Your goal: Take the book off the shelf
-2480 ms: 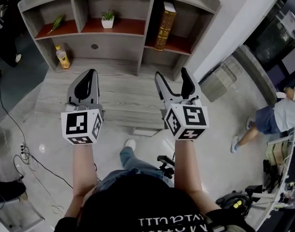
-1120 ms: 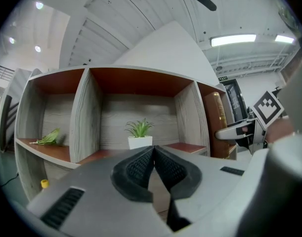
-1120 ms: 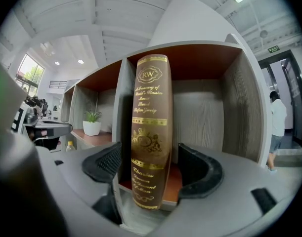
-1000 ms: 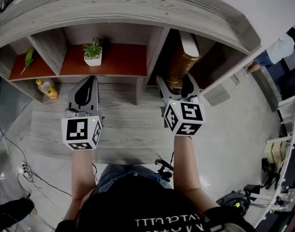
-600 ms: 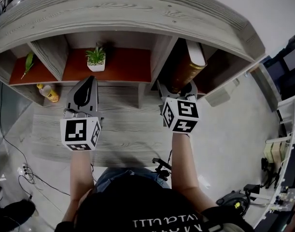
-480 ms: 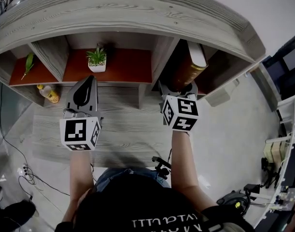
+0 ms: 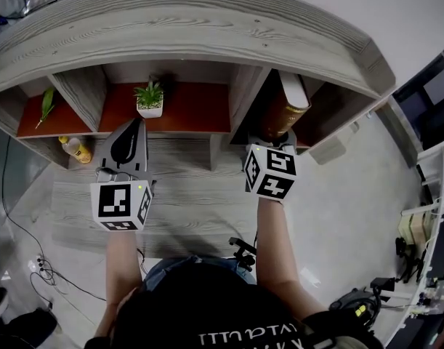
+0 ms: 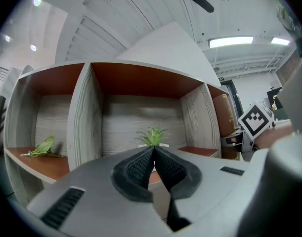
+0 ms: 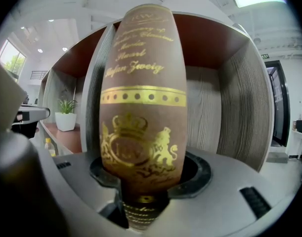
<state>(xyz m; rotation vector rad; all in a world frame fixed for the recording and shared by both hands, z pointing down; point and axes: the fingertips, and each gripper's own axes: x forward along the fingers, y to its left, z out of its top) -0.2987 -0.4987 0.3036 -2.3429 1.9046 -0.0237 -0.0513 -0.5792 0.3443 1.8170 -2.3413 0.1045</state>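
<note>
1. Book [image 9: 141,107]: a thick brown volume with gold lettering and a gold crest on its spine. It stands on end in the right-hand compartment of the shelf [image 7: 207,20], with the spine facing outward.
2. In the right gripper view, the book sits just beside the compartment's left wall, with open space between it and the right wall.
3. The right gripper [image 7: 271,140] reaches into that compartment at the foot of the book. Its jaws are closing, with the lower spine between them and the dark pads lying against the book on both sides.
4. The left gripper [image 7: 136,122] hangs in front of the middle compartment, well apart from the book. Its jaws are pressed together with nothing between them.
5. A small green plant [image 7: 150,99] in a white pot stands on the red-brown floor of the middle compartment, straight ahead of the left gripper.
6. A green leaf [image 7: 47,104] lies in the left compartment.
7. A yellow bottle [image 7: 75,149] stands below that compartment, on the lower level at the far left.
</note>
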